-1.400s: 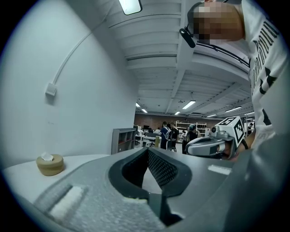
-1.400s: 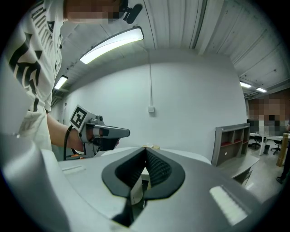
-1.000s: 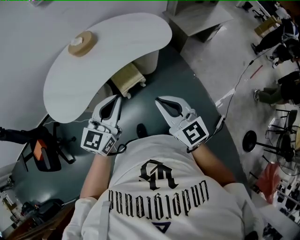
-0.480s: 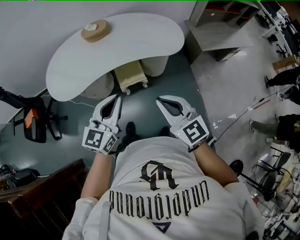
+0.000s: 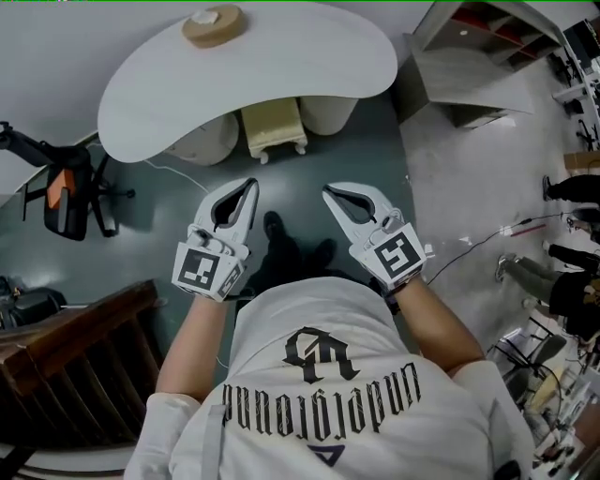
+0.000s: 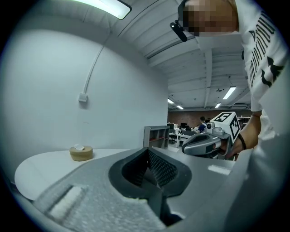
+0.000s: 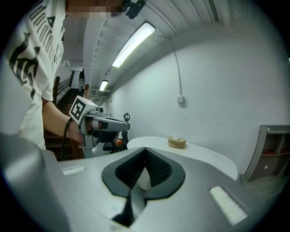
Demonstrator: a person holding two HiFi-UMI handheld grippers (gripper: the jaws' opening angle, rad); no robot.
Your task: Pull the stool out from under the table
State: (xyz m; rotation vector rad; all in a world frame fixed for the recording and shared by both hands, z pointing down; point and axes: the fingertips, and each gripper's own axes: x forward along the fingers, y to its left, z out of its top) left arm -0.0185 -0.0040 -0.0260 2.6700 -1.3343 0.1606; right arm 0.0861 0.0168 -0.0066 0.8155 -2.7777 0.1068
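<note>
Stool [image 5: 273, 128] under table [image 5: 309, 58], roll [image 5: 213, 25] atop

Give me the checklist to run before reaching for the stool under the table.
1. Stool found: ok. The stool sits tucked under the table, with its near side showing.
2. Left tongs free: ok, shut with nothing between them.
3. Right tongs free: ok, shut with nothing between them.
4. Tongs opened for a grip: not ok, both are shut.
5. Tongs at the stool: not ok, both are short of it and not touching it.
6. Grip spot on the stool: cannot tell, since the table hides much of it.
</note>
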